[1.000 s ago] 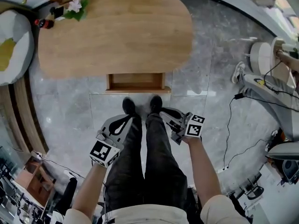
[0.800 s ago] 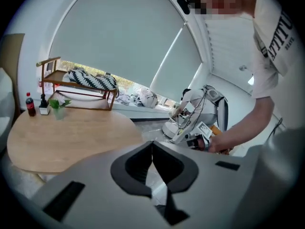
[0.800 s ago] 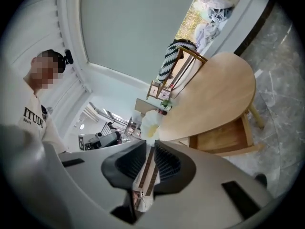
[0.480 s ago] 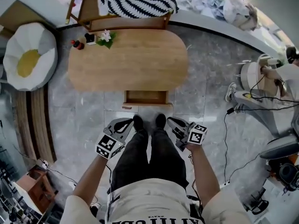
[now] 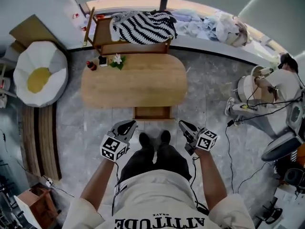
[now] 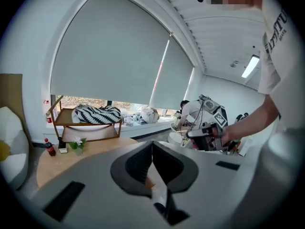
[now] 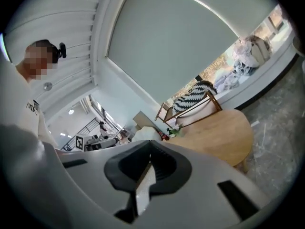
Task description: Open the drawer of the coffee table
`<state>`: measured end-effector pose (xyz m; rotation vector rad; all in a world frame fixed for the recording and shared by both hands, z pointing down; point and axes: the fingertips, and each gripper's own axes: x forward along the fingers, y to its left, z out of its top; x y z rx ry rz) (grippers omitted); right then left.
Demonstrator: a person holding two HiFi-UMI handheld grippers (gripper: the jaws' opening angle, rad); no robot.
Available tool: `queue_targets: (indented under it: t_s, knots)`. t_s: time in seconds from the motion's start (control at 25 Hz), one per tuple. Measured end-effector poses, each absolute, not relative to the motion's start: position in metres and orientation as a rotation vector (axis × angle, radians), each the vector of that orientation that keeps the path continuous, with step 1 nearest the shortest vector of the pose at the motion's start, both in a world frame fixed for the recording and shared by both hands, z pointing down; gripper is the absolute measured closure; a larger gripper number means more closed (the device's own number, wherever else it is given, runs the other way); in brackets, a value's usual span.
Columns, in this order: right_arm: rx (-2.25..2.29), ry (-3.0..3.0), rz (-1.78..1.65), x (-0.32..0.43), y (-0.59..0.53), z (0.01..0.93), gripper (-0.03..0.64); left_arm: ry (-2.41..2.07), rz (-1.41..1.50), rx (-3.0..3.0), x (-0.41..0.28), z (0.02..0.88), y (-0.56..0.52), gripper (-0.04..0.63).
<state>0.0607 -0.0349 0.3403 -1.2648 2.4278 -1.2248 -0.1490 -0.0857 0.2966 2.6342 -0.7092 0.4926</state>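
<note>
The oval wooden coffee table point(image 5: 133, 87) stands ahead of me on the grey floor, and its drawer point(image 5: 152, 112) is pulled out toward my feet. My left gripper point(image 5: 127, 126) hangs high above the floor at the left of my legs, apart from the drawer, jaws shut on nothing. My right gripper point(image 5: 185, 127) is at the right of my legs, also shut and empty. In the left gripper view, the left gripper point(image 6: 152, 146) shows its pads meeting, with the table point(image 6: 52, 161) beyond. The right gripper point(image 7: 151, 155) points toward the table point(image 7: 219, 132).
A white and yellow beanbag point(image 5: 38, 73) lies left of the table. A wooden rack with a striped cloth point(image 5: 143, 26) stands behind it. A small bottle and a flower point(image 5: 102, 61) sit on the tabletop. Another person point(image 5: 286, 78), equipment and cables point(image 5: 228, 128) fill the right.
The head view has pulled up and back as I stand up. Both grippers have risen from near the floor. The drawer stays pulled out.
</note>
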Motion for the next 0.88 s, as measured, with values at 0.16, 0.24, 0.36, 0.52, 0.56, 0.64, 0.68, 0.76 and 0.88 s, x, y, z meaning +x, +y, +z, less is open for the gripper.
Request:
queue_targets:
  t_s: [0.16, 0.24, 0.36, 0.52, 0.56, 0.64, 0.68, 0.76, 0.88]
  knots:
    - [-1.392, 2.532, -1.085, 0.056, -0.039, 0.310, 0.598, -0.780, 0.403, 2.622, -0.159, 0.265, -0.096, 0.575]
    - [-1.444, 2.568, -1.007, 0.055, -0.039, 0.293, 0.598, -0.791, 0.374, 2.624, -0.161, 0.252, -0.097, 0.575]
    - [-1.527, 2.585, -0.874, 0.059, -0.041, 0.262, 0.598, -0.790, 0.344, 2.638, -0.163, 0.232, -0.098, 0.575]
    - [-1.626, 2.578, -0.703, 0.065, -0.042, 0.222, 0.598, -0.815, 0.327, 2.652, -0.167, 0.208, -0.101, 0.575]
    - [-1.644, 2.580, -0.668, 0.067, -0.040, 0.214, 0.598, -0.827, 0.317, 2.659, -0.168, 0.201, -0.101, 0.575]
    - [-1.675, 2.588, -0.600, 0.070, -0.035, 0.201, 0.598, -0.856, 0.288, 2.673, -0.168, 0.188, -0.099, 0.575]
    - [-1.690, 2.593, -0.569, 0.072, -0.032, 0.196, 0.598, -0.873, 0.272, 2.676, -0.168, 0.182, -0.098, 0.575]
    - [-1.715, 2.600, -0.515, 0.076, -0.024, 0.187, 0.598, -0.906, 0.243, 2.672, -0.169, 0.173, -0.093, 0.575]
    - [-1.734, 2.610, -0.453, 0.084, -0.011, 0.174, 0.598, -0.957, 0.207, 2.657, -0.168, 0.161, -0.080, 0.575]
